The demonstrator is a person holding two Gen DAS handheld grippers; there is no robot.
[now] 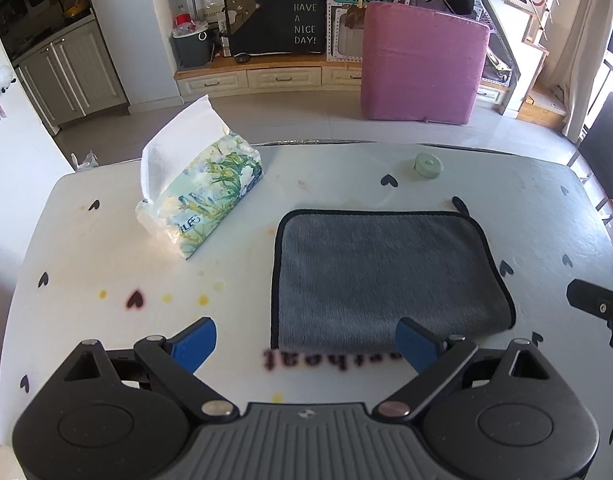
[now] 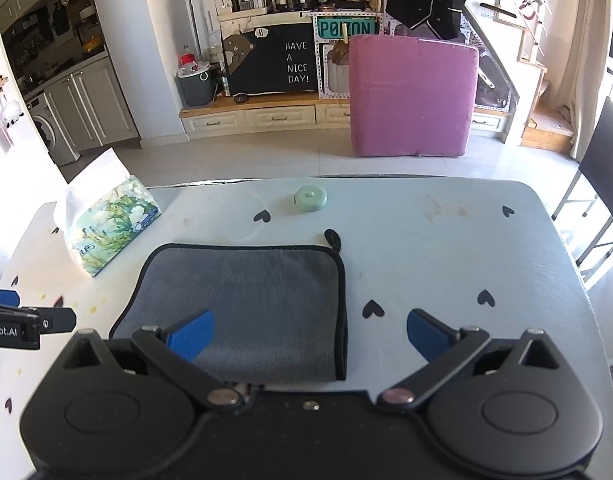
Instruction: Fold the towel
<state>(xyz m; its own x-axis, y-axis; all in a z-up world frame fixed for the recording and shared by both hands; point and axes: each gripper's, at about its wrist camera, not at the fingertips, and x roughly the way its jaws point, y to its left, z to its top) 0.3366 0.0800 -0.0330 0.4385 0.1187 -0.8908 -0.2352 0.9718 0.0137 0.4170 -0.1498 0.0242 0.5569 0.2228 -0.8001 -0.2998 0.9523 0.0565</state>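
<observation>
A grey towel [image 1: 386,276] with black trim lies flat on the white table [image 1: 106,248], folded into a rectangle, with a black hanging loop at its far right corner. It also shows in the right wrist view [image 2: 246,292]. My left gripper [image 1: 306,344] is open and empty, hovering over the towel's near left corner. My right gripper [image 2: 310,340] is open and empty, straddling the towel's near right corner. The right gripper's tip shows at the right edge of the left wrist view [image 1: 598,304].
A floral tissue pack [image 1: 202,196] lies left of the towel. A small green round lid [image 1: 427,165] sits beyond it. A dark chair [image 2: 602,176] stands at the table's right side. A pink cushion [image 1: 422,64] stands on the floor beyond.
</observation>
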